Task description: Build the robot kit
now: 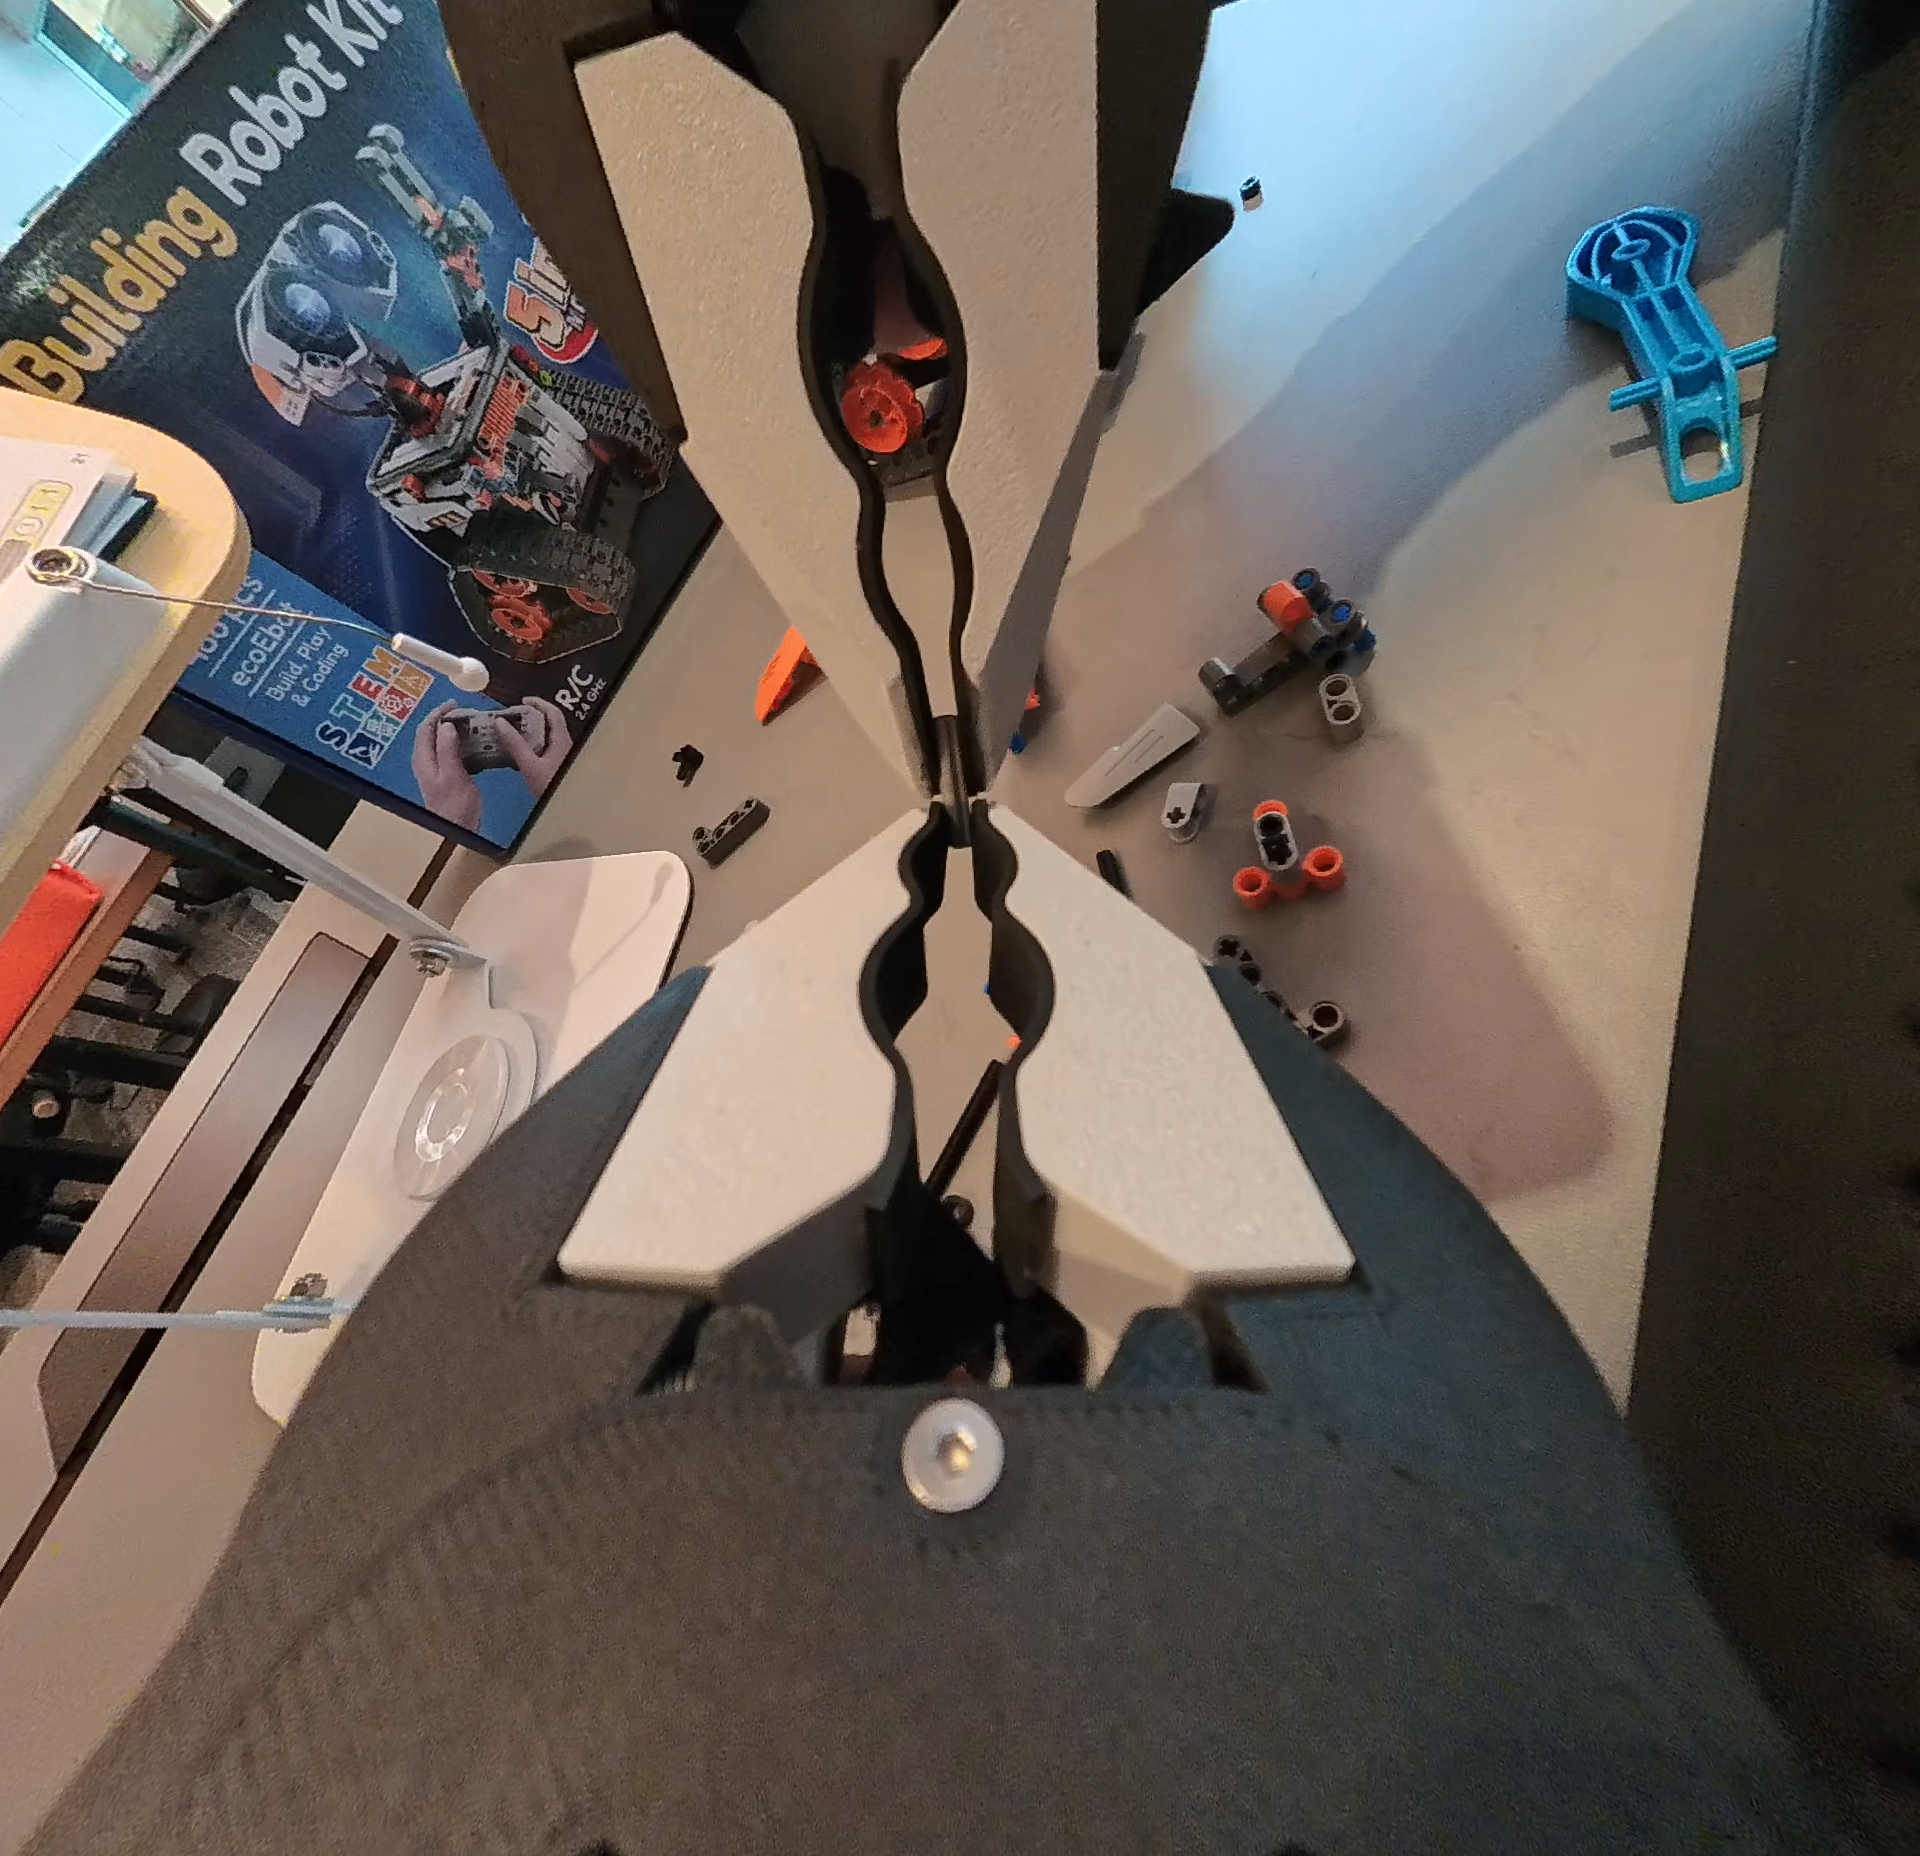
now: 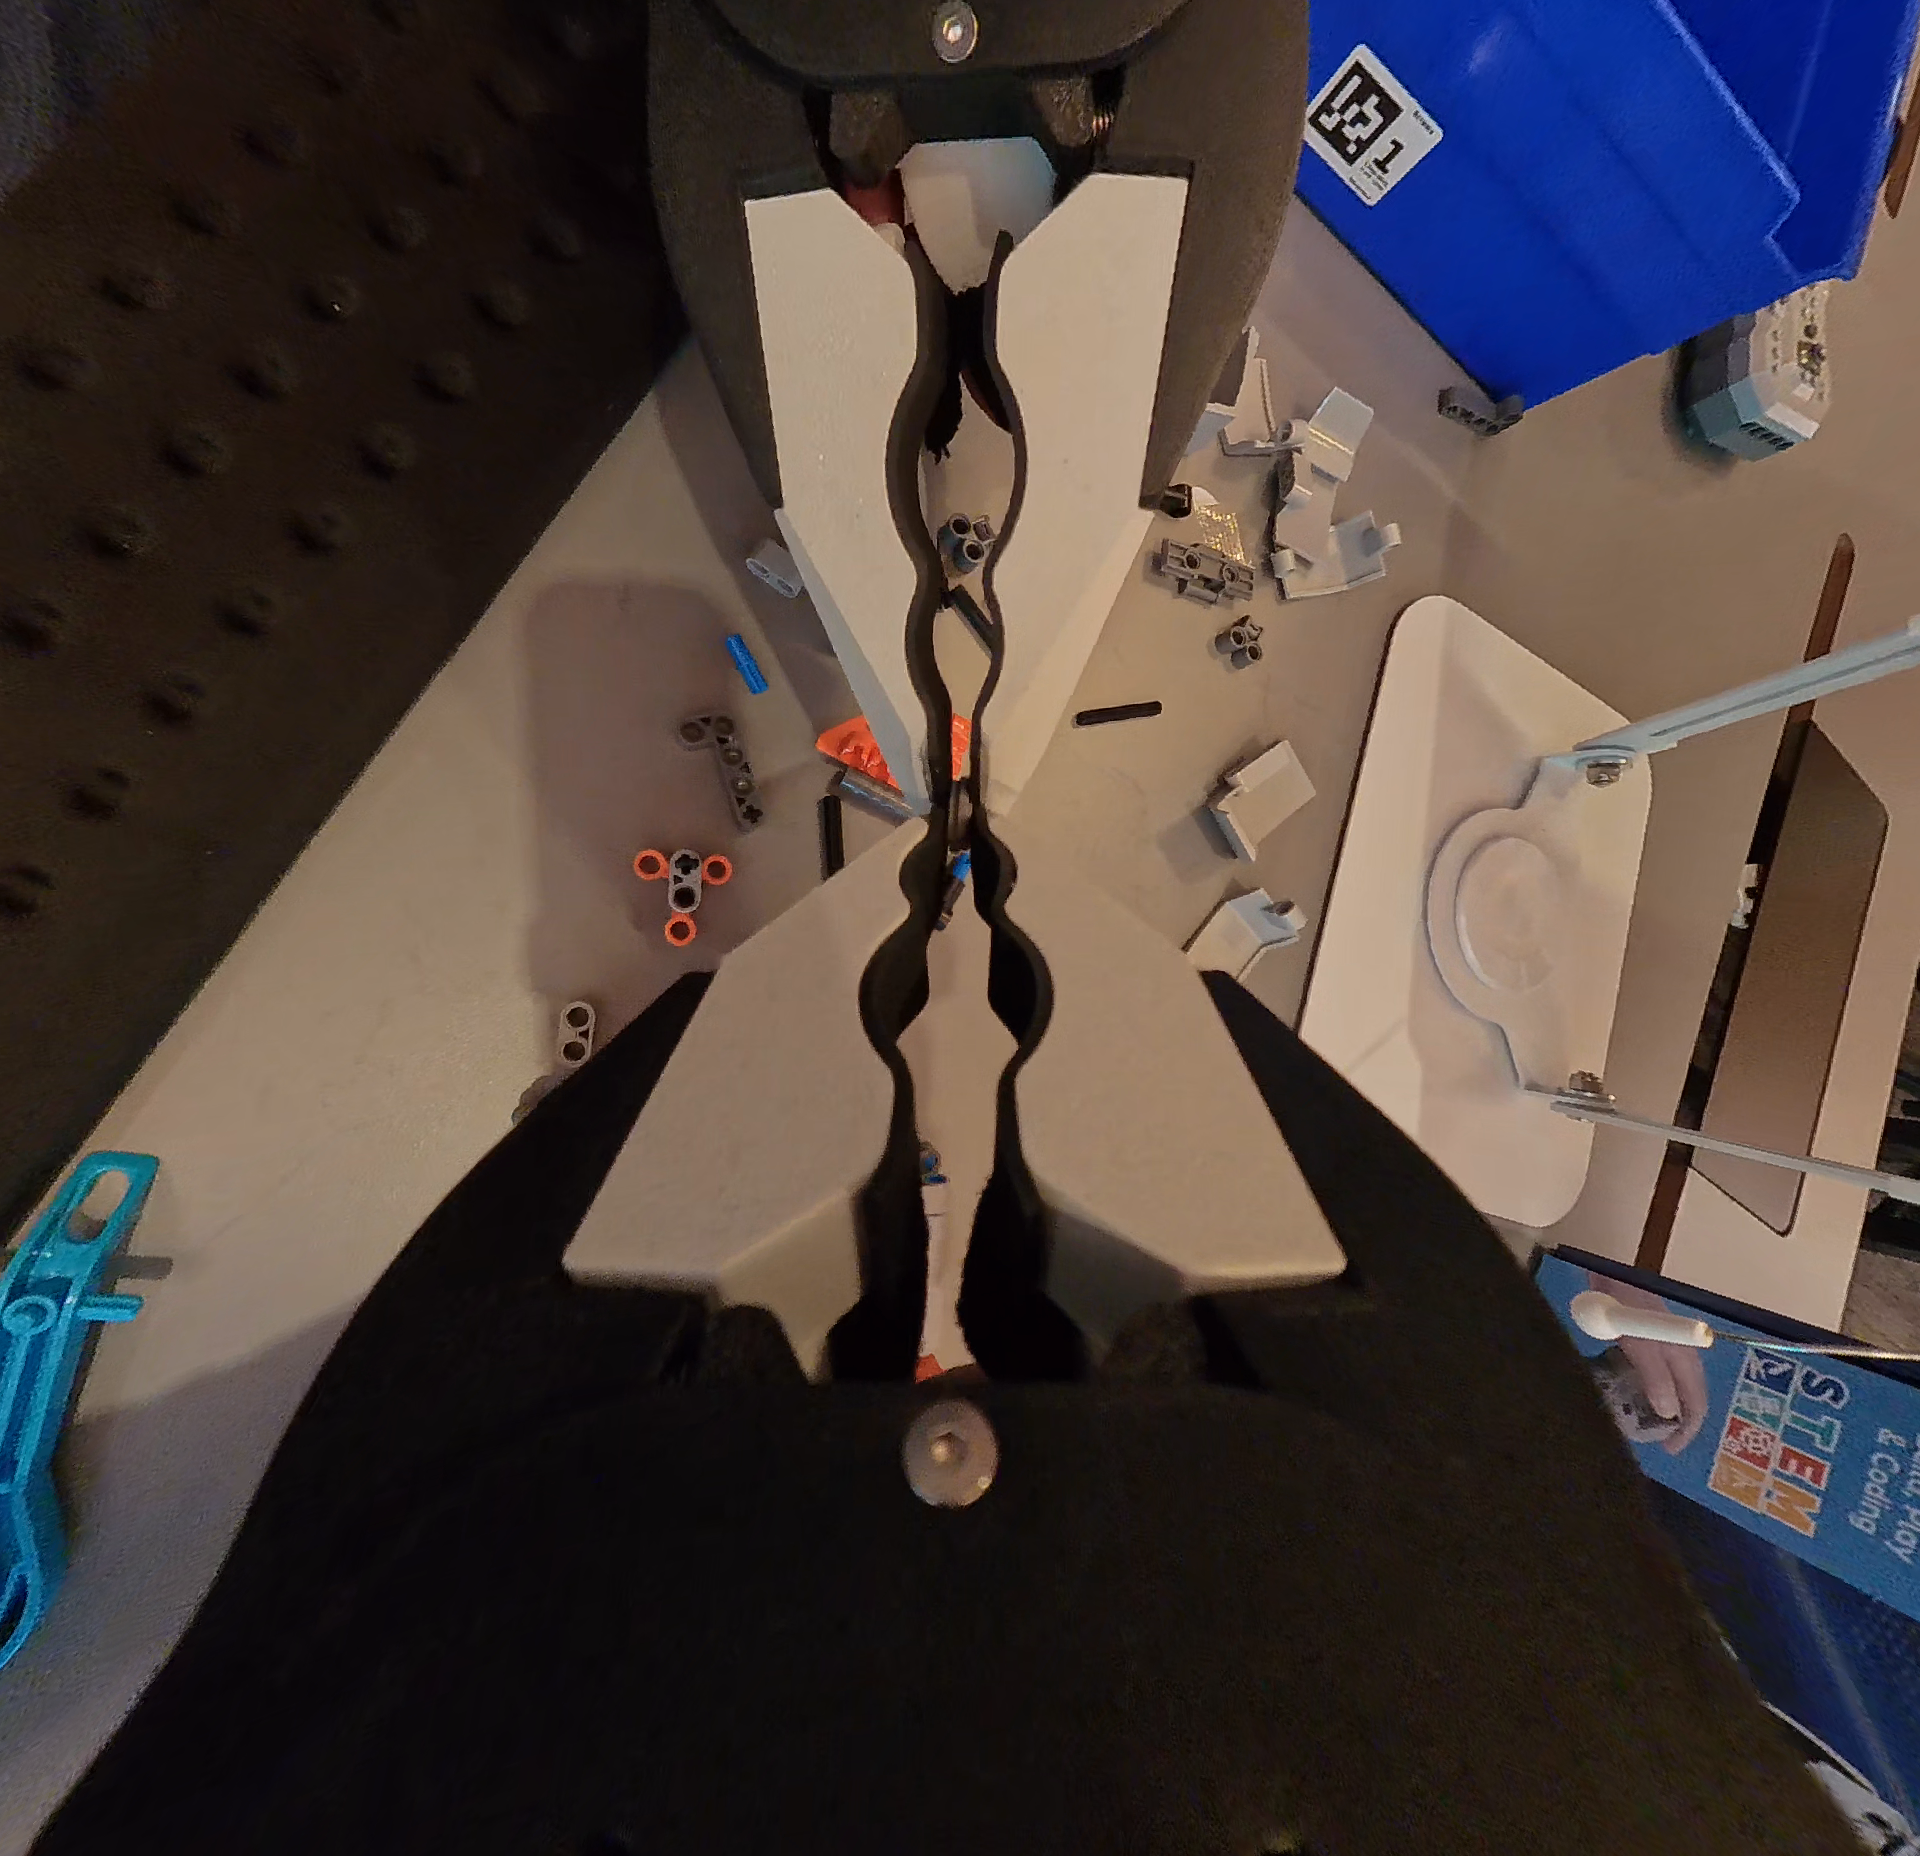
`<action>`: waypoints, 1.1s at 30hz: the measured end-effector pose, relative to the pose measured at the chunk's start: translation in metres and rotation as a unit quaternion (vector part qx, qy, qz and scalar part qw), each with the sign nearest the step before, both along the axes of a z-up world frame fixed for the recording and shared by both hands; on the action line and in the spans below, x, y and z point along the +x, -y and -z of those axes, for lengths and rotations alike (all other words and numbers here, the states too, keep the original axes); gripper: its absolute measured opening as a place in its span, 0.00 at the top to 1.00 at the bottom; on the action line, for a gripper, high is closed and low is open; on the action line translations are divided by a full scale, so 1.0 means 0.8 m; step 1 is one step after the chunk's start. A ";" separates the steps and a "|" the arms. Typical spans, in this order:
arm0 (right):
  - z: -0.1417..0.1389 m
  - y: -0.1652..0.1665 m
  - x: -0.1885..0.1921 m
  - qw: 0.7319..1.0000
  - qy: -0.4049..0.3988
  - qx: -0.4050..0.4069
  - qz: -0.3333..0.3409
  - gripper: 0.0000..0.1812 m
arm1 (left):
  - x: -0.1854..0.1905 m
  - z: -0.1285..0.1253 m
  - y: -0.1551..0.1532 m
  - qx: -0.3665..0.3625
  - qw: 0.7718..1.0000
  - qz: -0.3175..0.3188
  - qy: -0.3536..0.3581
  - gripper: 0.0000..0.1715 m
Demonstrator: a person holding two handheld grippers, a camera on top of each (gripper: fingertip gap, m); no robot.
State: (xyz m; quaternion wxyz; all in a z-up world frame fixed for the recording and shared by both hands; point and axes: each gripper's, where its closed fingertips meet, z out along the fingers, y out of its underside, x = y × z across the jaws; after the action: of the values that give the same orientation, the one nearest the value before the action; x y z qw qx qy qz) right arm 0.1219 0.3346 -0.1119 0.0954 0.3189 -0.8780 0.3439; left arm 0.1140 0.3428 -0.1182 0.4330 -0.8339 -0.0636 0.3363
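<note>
Two grippers meet tip to tip over the table [image 1: 1475, 975].
The left gripper [image 1: 952, 827] and right gripper [image 2: 958, 842] are each nearly closed, pinching opposite ends of one small peg [image 1: 949, 757] by their very tips. An orange-and-grey piece [image 1: 1286, 863] lies loose nearby.

black hand-held gripper [image 1: 954, 814], white fingers [image 1: 1122, 1089], silver screw [image 1: 952, 1455]

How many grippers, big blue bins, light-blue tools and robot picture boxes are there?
Grippers: 2 (left gripper, right gripper)
Blue bin: 1
Light-blue tool: 1
Picture box: 1
Total: 5
</note>
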 end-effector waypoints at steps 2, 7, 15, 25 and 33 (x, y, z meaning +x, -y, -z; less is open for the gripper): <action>0.000 0.000 0.001 1.000 -0.001 0.001 -0.002 0.99 | 0.001 0.000 -0.001 0.004 1.000 0.004 0.007 0.98; -0.001 0.000 0.000 1.000 -0.005 -0.002 -0.003 0.99 | 0.001 0.000 0.000 0.009 1.000 0.004 0.012 0.98; 0.001 0.002 0.003 1.000 -0.006 -0.002 -0.007 0.99 | 0.002 0.006 0.003 0.000 1.000 0.005 0.023 0.99; -0.005 0.005 0.002 1.000 0.000 -0.020 -0.003 0.99 | 0.000 0.001 0.005 0.020 0.999 0.001 0.035 0.99; -0.004 0.008 0.003 1.000 -0.004 -0.025 -0.009 0.99 | 0.001 0.001 0.006 0.029 0.998 0.003 0.047 0.99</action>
State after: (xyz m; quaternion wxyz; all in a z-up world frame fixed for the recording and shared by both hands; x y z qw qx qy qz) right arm 0.1241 0.3283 -0.1088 0.1044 0.3256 -0.8657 0.3655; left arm 0.1147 0.3384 -0.1190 0.4544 -0.8361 -0.0915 0.2935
